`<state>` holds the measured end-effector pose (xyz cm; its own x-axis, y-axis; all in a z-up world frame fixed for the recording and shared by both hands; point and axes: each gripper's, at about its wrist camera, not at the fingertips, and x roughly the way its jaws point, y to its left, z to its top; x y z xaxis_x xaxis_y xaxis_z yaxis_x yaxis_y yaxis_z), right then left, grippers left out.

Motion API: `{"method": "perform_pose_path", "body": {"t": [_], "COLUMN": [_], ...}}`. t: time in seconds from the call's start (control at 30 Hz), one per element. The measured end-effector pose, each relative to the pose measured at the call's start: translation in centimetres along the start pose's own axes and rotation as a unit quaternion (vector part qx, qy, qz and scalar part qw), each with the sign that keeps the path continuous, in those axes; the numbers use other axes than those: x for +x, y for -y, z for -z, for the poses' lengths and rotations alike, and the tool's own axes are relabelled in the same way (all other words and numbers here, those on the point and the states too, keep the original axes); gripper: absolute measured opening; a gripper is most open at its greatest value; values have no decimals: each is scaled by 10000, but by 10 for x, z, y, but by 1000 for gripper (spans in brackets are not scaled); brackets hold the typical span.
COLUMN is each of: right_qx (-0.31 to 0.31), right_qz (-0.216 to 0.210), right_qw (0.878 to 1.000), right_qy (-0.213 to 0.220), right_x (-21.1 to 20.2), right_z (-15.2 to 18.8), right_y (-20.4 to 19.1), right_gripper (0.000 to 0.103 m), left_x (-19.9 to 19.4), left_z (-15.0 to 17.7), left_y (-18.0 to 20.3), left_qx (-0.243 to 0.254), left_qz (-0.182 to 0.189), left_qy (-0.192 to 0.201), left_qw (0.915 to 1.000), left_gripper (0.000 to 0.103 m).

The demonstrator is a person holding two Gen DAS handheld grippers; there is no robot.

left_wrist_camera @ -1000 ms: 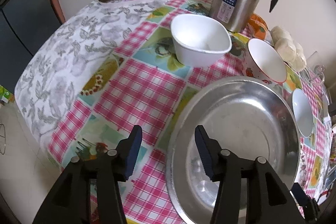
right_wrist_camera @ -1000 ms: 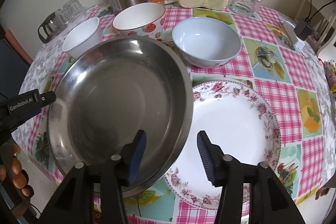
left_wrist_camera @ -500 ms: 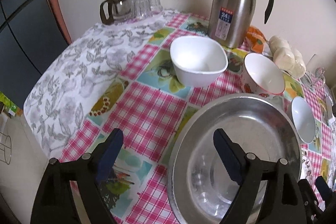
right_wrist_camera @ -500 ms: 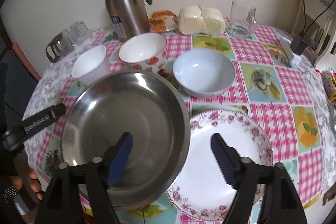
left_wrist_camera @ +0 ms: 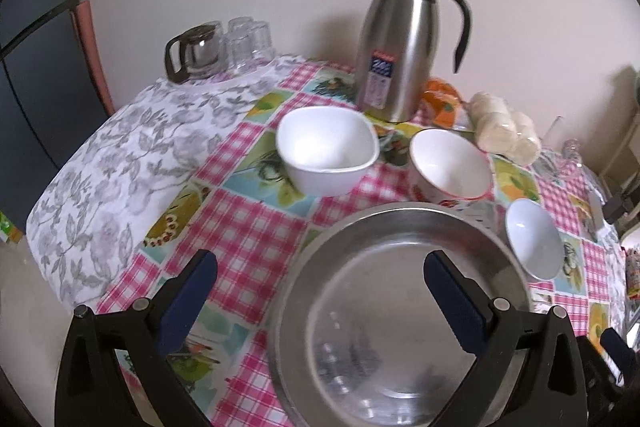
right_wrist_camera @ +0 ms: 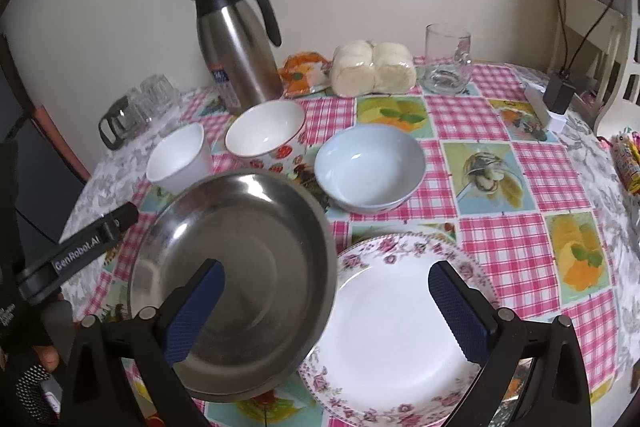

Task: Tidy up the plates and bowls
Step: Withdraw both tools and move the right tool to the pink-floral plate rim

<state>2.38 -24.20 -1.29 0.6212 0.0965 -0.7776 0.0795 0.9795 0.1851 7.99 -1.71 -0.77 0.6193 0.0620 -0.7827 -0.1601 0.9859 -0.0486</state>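
Both hand-held grippers (left_wrist_camera: 320, 301) (right_wrist_camera: 326, 307) higher, wider

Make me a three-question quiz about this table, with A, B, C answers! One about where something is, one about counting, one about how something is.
1. Where does the steel pan partly rest?
A. On the flowered plate's rim
B. Inside the blue bowl
C. On the thermos

2. How many bowls stand behind the pan?
A. One
B. Three
C. Five

3. How is the glass mug?
A. Full of juice
B. Tipped over
C. Upright and empty

Answers:
1 A, the pan's right edge overlaps the plate.
2 B: white bowl, strawberry bowl, blue bowl.
3 C, it stands clear and see-through.
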Motion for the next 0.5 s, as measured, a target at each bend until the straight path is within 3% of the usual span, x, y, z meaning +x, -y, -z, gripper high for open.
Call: {"method": "perform_pose_path", "body": {"t": [0.27,0.5], "right_qx": [77,490], "right_qz": [362,748], "right_qw": [9984,9935], "right_qy": [427,702], "right_x": [-27,-50], "right_z": [-3,-3], "right_y": [34,82], "right_gripper": [103,103], "left_x": [-17,-31], "left_z": [7,15], "left_y": [33,65], "left_qx": [280,467], "left_qz": [682,1506], "left_qy": [147,149], "left_qw": [9972,9874], "left_gripper": [103,103]}}
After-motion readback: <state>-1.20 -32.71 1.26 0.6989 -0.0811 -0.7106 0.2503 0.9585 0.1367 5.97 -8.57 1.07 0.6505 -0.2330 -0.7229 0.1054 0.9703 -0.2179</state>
